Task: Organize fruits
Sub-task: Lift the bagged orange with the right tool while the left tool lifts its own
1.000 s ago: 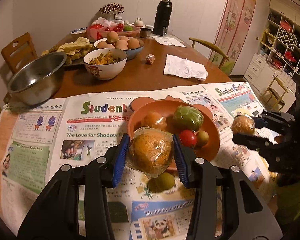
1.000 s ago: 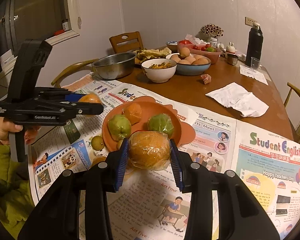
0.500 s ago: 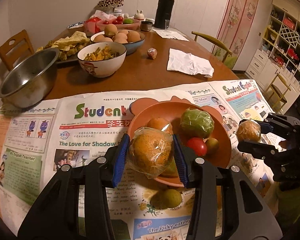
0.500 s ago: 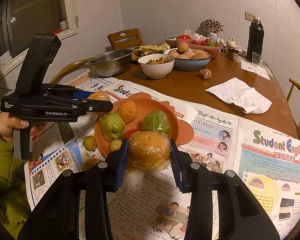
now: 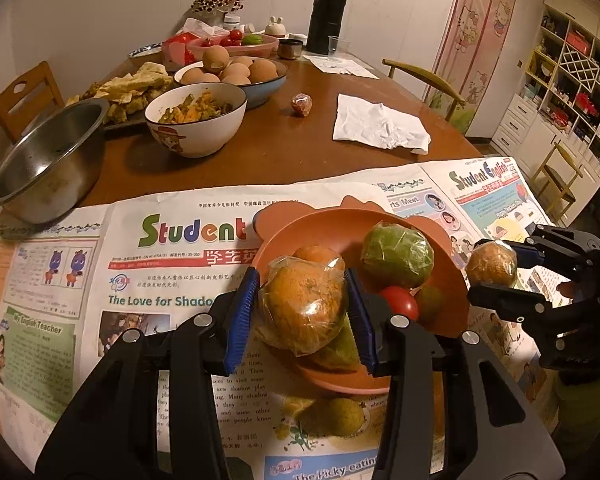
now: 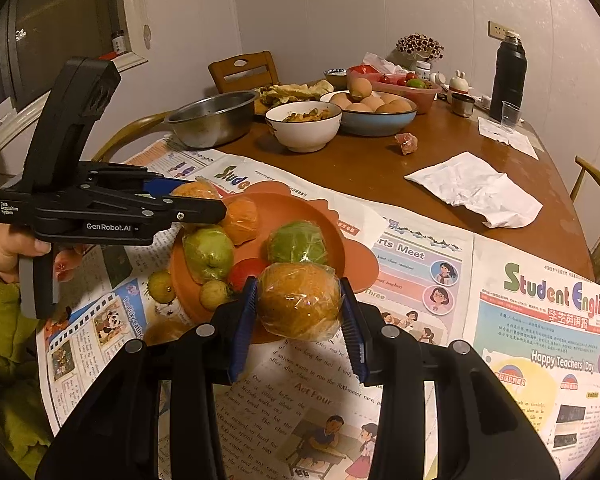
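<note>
— Fruit first: where does it sit?

— Most of it lies in the orange plate (image 6: 352, 268) on the newspaper (image 6: 420, 320): a wrapped green fruit (image 6: 298, 242), a pale green apple (image 6: 208, 254), a peeled orange (image 6: 240, 220), a red tomato (image 6: 248, 272) and a small lime (image 6: 214, 294). Another small lime (image 6: 161, 287) lies on the paper just beside the plate's rim.

— And the claws?

— The left gripper (image 5: 304, 312) is closed on a plastic-wrapped orange (image 5: 302, 308), its blue pads pressing both sides, over the near edge of the plate. The right gripper (image 6: 300, 312) is likewise clamped on a second wrapped orange (image 6: 300, 300), at the plate's near rim in its own view.

— Any writing?

— The side of the left gripper reads "GenRobot.AI" and "Data Acquisition System". The newspaper's masthead says "Student English"; headlines read "The Love for Shadow", "My English Teacher", "Happy Teachers' Day" and "Act Four".

— Farther out?

— On the brown table (image 6: 360, 164): a steel bowl (image 6: 212, 118), a white bowl of food (image 6: 304, 124), a blue bowl of eggs (image 6: 376, 116), a crumpled napkin (image 6: 476, 188) and a black flask (image 6: 508, 76).
</note>
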`<state>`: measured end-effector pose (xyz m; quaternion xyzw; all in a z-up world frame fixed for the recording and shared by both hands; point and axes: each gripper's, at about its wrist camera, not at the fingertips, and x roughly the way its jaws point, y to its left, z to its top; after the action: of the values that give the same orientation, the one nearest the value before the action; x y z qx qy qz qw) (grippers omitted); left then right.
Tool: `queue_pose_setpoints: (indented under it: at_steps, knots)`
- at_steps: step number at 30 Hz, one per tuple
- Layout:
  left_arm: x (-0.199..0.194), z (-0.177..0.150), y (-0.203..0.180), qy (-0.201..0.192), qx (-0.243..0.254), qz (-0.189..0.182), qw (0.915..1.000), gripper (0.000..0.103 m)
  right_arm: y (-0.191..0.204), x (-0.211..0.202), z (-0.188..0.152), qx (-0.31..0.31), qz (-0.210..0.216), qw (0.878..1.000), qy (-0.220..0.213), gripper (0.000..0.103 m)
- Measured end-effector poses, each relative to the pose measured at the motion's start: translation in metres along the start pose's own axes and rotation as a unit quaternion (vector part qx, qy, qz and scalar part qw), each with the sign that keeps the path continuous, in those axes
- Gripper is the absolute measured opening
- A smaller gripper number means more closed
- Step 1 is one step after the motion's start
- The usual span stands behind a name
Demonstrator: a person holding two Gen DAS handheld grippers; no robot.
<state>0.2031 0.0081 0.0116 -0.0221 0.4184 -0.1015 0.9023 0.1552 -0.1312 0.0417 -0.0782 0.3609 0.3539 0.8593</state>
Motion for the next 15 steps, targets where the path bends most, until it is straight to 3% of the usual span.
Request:
queue_pose_setpoints:
  at_steps: [15]
  knots:
    - [0.011,0.008,-0.003,0.003,0.003,-0.009,1.0000,0.035,0.000,0.011,0.007,-0.006,-0.003,1.000,0.007,0.038]
